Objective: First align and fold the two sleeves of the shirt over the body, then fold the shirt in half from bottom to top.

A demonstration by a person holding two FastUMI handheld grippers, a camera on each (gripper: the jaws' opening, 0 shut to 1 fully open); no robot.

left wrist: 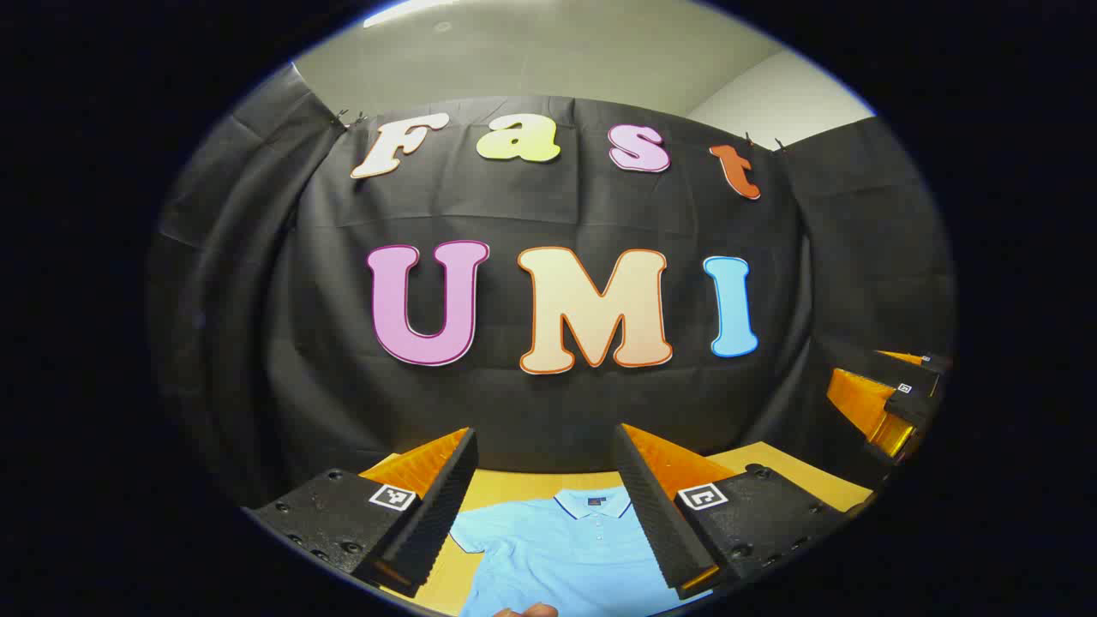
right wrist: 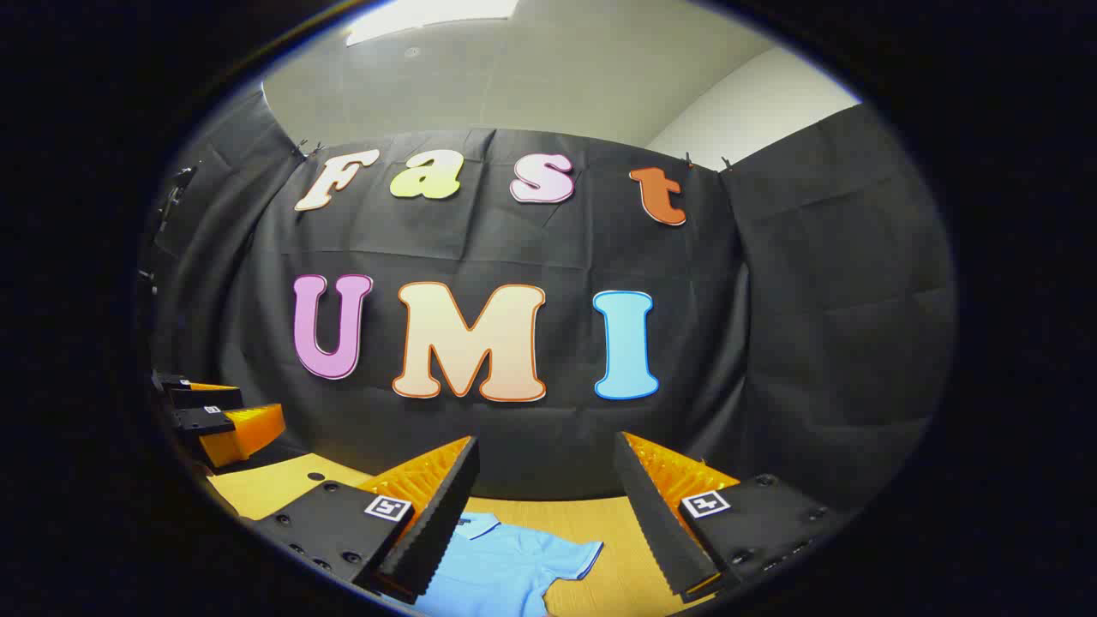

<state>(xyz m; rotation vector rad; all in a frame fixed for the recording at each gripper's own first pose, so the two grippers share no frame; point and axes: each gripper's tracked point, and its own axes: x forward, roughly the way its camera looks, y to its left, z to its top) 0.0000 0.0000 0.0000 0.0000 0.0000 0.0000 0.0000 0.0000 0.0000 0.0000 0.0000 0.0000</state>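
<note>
A light blue polo shirt (left wrist: 557, 548) lies flat on the wooden table (left wrist: 506, 488), collar toward the booth's wall, one short sleeve spread to the left. In the left gripper view my left gripper (left wrist: 544, 506) hangs open above the shirt's collar area, nothing between its fingers. The right gripper view shows the same shirt (right wrist: 497, 566) with its other short sleeve (right wrist: 570, 557) lying out to the side. My right gripper (right wrist: 544, 514) is open above that sleeve and the bare table (right wrist: 600, 523). The shirt's lower part is out of sight.
The right gripper (left wrist: 887, 394) appears at the right edge of the left gripper view, and the left gripper (right wrist: 218, 424) at the left edge of the right gripper view. A fingertip (left wrist: 527, 610) shows at the bottom edge. The black cloth wall stands behind the table.
</note>
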